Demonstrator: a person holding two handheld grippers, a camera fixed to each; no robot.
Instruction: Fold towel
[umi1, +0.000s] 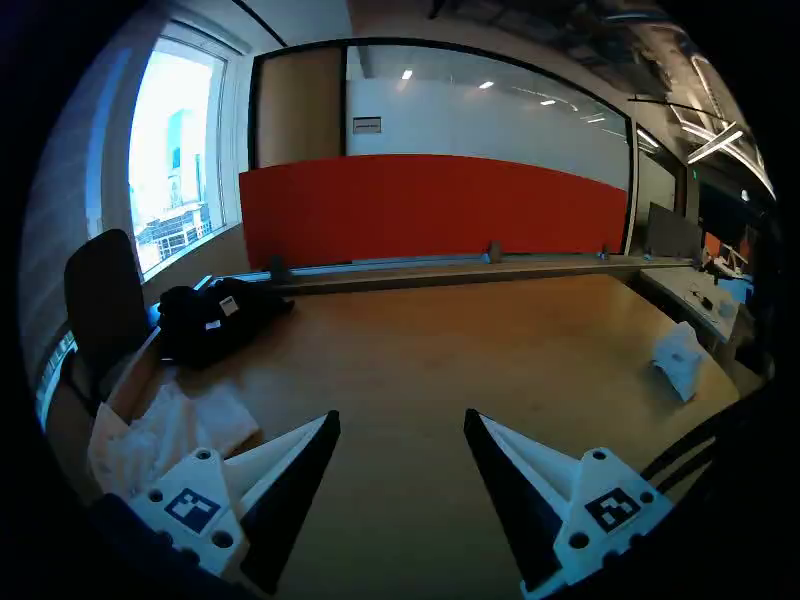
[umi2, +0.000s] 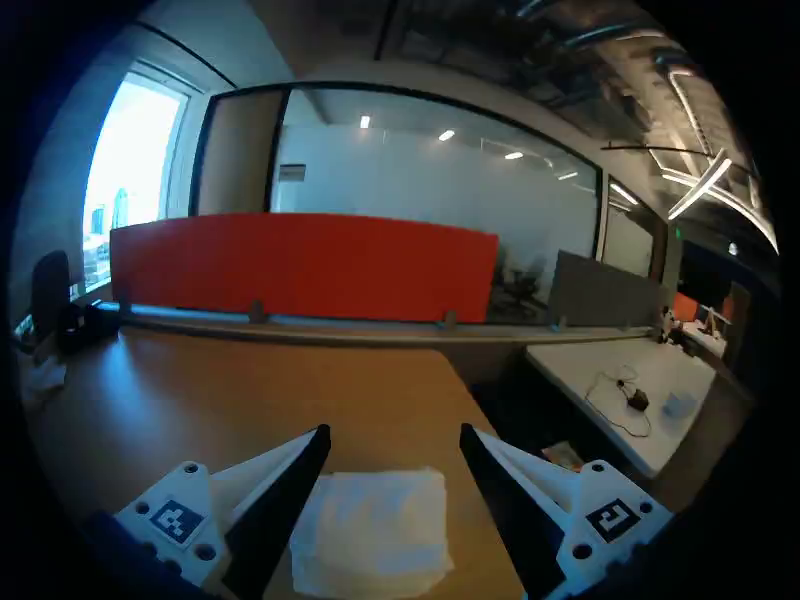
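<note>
A white towel (umi2: 370, 530), folded into a neat square, lies on the wooden table (umi2: 250, 400) near its right edge, just under and between the fingers of my right gripper (umi2: 395, 432), which is open and holds nothing. In the left gripper view the same folded towel (umi1: 680, 358) shows small at the table's far right edge. My left gripper (umi1: 402, 417) hovers open over bare wood (umi1: 430, 350). A heap of crumpled white cloth (umi1: 170, 435) lies at the table's left end, beside the left finger (umi1: 285, 470).
A black bag (umi1: 215, 315) sits at the table's back left, near a dark chair (umi1: 100, 290) and the window. A red partition (umi1: 430, 205) runs along the table's far edge. To the right stands a white desk (umi2: 640, 400) with a cable on it.
</note>
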